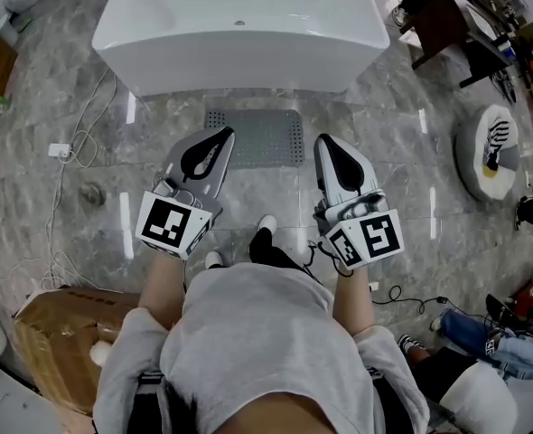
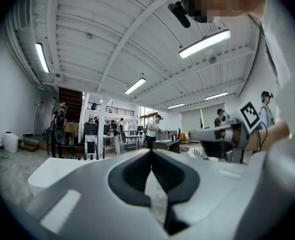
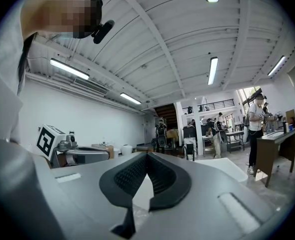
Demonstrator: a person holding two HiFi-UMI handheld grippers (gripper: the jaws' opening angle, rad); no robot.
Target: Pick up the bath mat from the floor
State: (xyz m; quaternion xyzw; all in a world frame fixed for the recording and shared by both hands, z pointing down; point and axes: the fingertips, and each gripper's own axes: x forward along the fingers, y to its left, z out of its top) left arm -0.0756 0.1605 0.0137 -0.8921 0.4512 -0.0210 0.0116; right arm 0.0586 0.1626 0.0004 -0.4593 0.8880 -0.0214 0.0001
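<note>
Both pairs of jaws are pressed shut with nothing between them. Your left gripper point(image 1: 221, 134) and right gripper point(image 1: 326, 141) point toward the bathtub point(image 1: 239, 52). The grey bath mat point(image 1: 265, 138) lies flat on the floor point(image 1: 411, 179) just before the bathtub. In the head view it shows between your two tips, its long axis running left to right along the bathtub's near side.

Heads up: your left gripper point(image 1: 224, 134) has its tip covering the left end of the bath mat point(image 1: 265, 136). The tub point(image 1: 239, 34) just past it runs off the top edge.
</note>
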